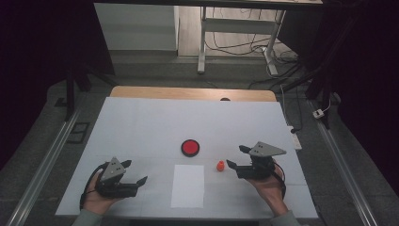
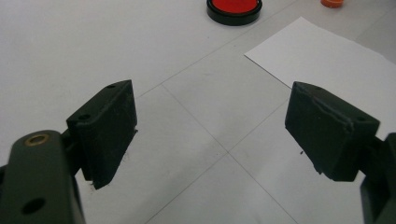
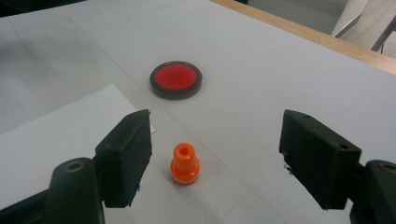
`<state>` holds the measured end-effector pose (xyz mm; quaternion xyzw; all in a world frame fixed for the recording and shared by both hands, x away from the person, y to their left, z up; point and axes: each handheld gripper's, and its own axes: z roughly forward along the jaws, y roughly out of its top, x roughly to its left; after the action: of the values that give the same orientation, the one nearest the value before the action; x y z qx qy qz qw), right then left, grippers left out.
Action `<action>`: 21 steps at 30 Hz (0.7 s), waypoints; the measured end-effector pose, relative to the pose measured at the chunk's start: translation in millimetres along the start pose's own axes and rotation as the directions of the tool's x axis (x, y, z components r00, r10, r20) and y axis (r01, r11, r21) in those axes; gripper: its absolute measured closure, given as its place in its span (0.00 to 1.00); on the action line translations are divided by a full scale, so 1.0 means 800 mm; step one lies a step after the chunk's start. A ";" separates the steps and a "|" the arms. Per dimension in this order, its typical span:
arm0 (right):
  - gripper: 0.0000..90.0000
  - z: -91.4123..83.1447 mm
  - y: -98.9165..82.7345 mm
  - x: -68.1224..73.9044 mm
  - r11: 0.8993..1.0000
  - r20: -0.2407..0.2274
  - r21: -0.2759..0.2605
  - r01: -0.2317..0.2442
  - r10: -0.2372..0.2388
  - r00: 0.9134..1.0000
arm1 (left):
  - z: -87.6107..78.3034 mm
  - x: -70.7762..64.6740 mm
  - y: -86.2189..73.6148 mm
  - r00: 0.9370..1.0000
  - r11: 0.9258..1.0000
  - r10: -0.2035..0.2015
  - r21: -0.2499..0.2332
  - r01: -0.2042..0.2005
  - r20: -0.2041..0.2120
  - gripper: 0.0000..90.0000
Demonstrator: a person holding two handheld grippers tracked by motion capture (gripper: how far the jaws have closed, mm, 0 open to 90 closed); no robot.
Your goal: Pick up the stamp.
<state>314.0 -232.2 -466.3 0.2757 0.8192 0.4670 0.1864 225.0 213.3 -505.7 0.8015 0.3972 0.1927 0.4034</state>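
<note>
**Both grippers spread and empty; orange stamp stands loose before the right gripper**

In the high view, the right gripper (image 1: 236, 157) sits at the lower right of the frame, held in the person's right hand (image 1: 269, 186). Its jaws stand wide apart and grip nothing. The small orange stamp (image 1: 219, 165) stands upright on the white table (image 1: 141, 122), just to the left of that gripper's jaw tips, not touching them. In the right gripper view, the orange stamp (image 3: 185, 164) appears at lower centre of the frame, ahead of and between the two black jaws, nearer the left one, with clear table on both sides of it.

The left gripper (image 1: 134, 172) lies at the lower left of the high view, held in the left hand (image 1: 99, 197). Its jaws are likewise spread with nothing between them; the left gripper view shows bare table surface in the gap.

A white sheet of paper (image 1: 187, 186) lies flat at lower centre of the high view, between the two grippers. Its right edge is near the stamp but apart from it. A round red ink pad (image 1: 190, 147) in a black rim rests just above the sheet, to the upper left of the stamp and apart from both. In the left gripper view, the ink pad (image 2: 234, 8) is at the top edge of the frame, and the paper (image 2: 322, 56) at upper right.
</note>
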 end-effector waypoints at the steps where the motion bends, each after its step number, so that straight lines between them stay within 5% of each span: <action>1: 0.28 0.002 0.002 0.001 1.000 0.001 0.005 0.003 -0.003 1.000 | 0.000 0.000 0.000 1.000 1.000 0.000 0.000 0.000 0.000 0.19; 21: 0.29 0.041 0.009 0.011 0.997 -0.020 0.080 0.021 -0.019 1.000 | 0.001 0.000 0.000 1.000 1.000 0.000 0.006 0.000 -0.005 0.19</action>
<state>327.8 -202.3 -476.8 0.2702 0.8417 0.4347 0.1718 225.6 212.4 -506.2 0.8022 0.3986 0.1936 0.4001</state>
